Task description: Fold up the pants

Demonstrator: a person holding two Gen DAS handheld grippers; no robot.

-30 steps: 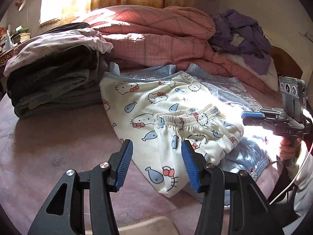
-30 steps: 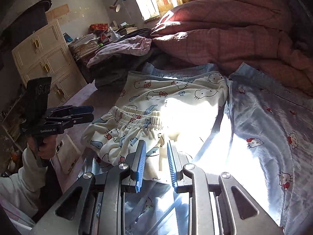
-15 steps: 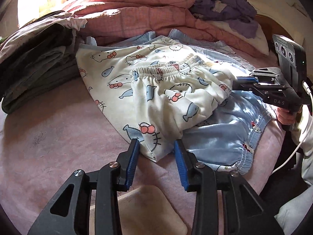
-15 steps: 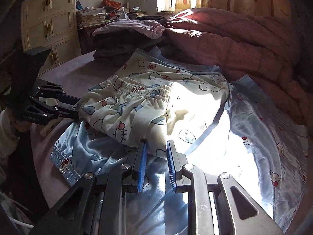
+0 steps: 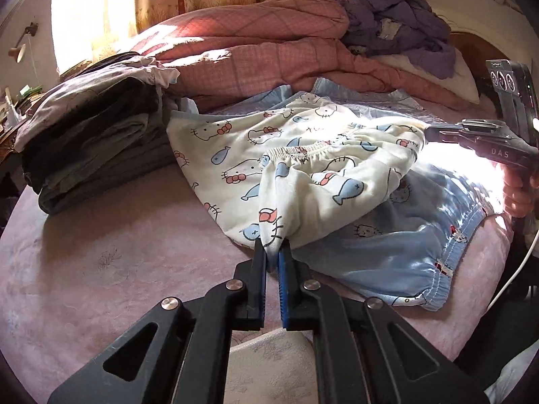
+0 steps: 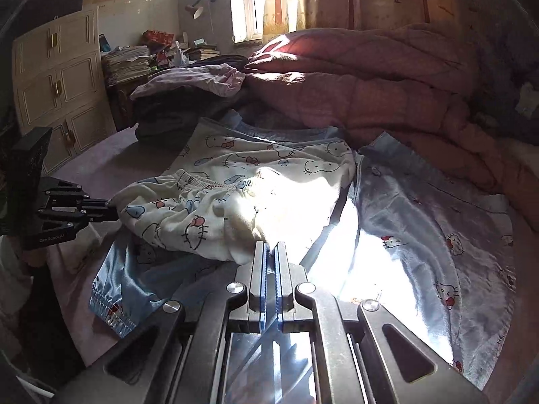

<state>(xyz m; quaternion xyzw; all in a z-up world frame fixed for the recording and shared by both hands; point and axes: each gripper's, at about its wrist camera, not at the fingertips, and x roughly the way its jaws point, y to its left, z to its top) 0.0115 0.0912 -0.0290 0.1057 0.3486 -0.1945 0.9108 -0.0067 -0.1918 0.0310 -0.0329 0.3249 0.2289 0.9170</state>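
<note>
White cartoon-cat print pants [image 5: 303, 168] lie folded over on the bed, elastic waistband [image 5: 313, 149] on top. They also show in the right wrist view [image 6: 269, 181]. My left gripper [image 5: 273, 249] is shut on the near folded corner of the pants. My right gripper [image 6: 270, 250] is shut on the opposite folded edge; it shows in the left wrist view [image 5: 434, 133] at the pants' right side. The left gripper shows in the right wrist view [image 6: 111, 210].
Blue satin printed pants [image 5: 397, 235] lie spread under the white pants, also in the right wrist view [image 6: 421, 222]. A stack of dark folded clothes [image 5: 94, 141] sits left. A pink quilt [image 5: 269, 50] and purple garments [image 5: 394, 23] lie behind. The bed sheet [image 5: 101, 252] is pink.
Both grippers have closed on the folded edge of the white pants, left on the near corner, right on the opposite side. Both were open before.
</note>
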